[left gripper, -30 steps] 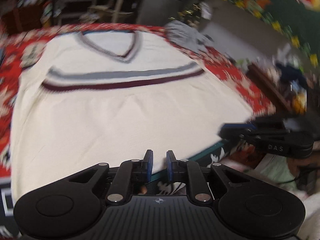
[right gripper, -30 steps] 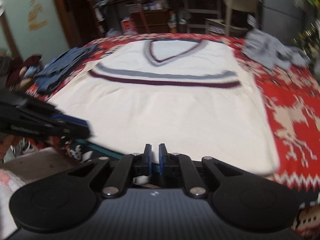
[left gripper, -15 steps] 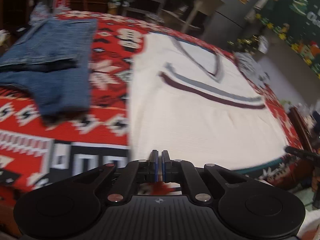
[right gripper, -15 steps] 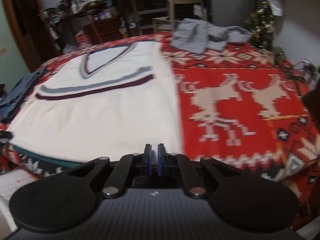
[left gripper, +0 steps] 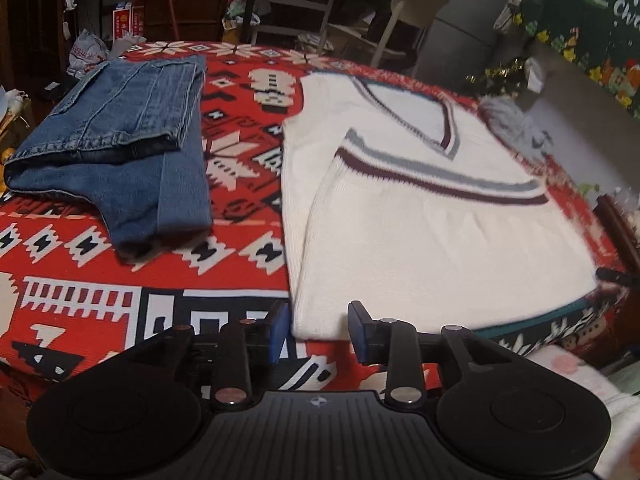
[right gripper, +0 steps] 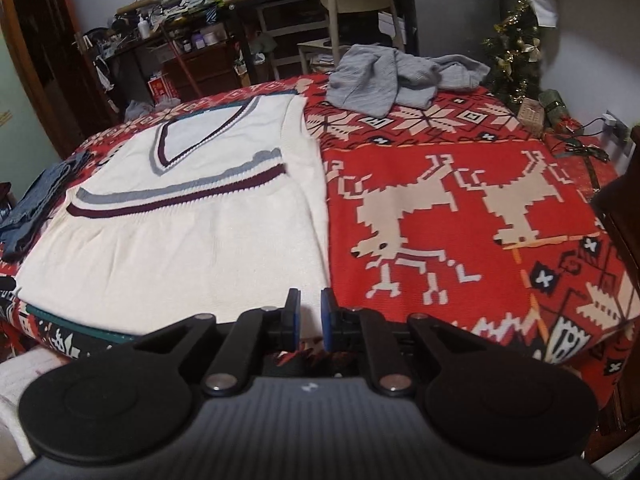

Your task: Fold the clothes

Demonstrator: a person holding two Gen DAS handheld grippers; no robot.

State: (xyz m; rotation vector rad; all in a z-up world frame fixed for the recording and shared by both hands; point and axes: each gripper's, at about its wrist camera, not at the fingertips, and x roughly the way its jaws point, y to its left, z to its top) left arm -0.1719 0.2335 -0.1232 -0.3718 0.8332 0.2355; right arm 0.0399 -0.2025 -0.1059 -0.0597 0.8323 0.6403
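Item: cream V-neck sweater (left gripper: 420, 240), flat on the red patterned blanket (left gripper: 100, 292), both tools at its near hem.

Left wrist view: I see my left tool (left gripper: 318, 330) with jaws opening, the sweater's near left corner lying between them, pads not pressing it; folded jeans (left gripper: 116, 152) lie well to the left. Right wrist view: my right tool (right gripper: 307, 318) has jaws opening a narrow gap at the sweater's (right gripper: 192, 232) near right corner, nothing gripped; a crumpled grey garment (right gripper: 396, 78) lies at the far edge.
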